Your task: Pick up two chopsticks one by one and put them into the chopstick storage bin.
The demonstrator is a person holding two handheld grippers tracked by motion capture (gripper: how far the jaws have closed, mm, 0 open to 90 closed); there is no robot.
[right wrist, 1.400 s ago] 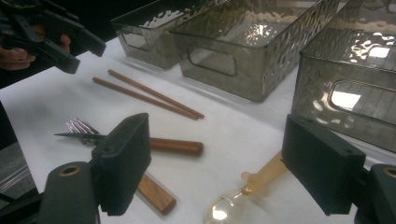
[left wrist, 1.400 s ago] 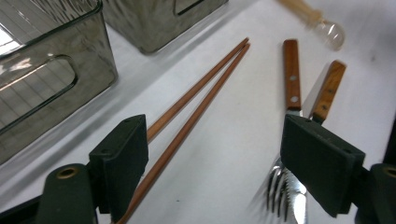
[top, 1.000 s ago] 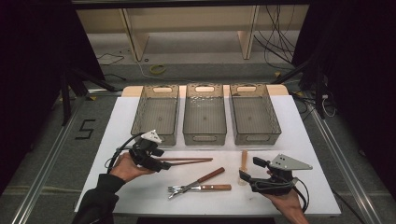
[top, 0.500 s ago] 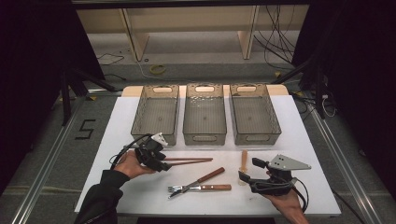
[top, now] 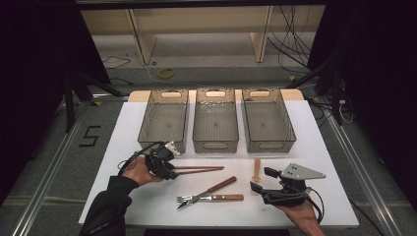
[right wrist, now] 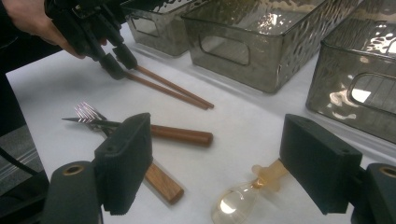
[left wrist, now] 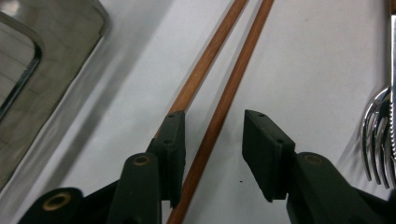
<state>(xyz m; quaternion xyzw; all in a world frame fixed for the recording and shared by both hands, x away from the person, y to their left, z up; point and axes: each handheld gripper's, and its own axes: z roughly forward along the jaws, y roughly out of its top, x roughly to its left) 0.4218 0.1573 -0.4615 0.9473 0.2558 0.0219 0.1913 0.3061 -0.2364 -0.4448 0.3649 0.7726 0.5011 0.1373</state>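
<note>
From above, I'm holding my left gripper (top: 167,169) low on the white table (top: 324,147), just in front of the left tray (top: 163,120), w/ its tips at the near end of the chopsticks (top: 201,169), which are lying flat & pointing right toward the middle. My right gripper (top: 259,181) is resting near the table's front right, jaws gaping w/ nothing in them, a small amber spoon (top: 256,168) lying just beside its tips. A fork (top: 211,197) & knife (top: 216,188), both wood-handled, are lying crossed btwn my two hands. In the left gripper view my jaws have just been closing around the chopsticks (left wrist: 219,70): one stick is running btwn the pads, the other is passing under the left pad (left wrist: 173,140), & a gap is still showing beside the right pad, so not clamped yet; fork tines (left wrist: 378,135) are showing at right. In the right gripper view my jaws are standing wide apart over the spoon (right wrist: 243,198), not touching it; farther off, my left gripper (right wrist: 116,58) is straddling the chopsticks (right wrist: 173,91) in front of the trays.
</note>
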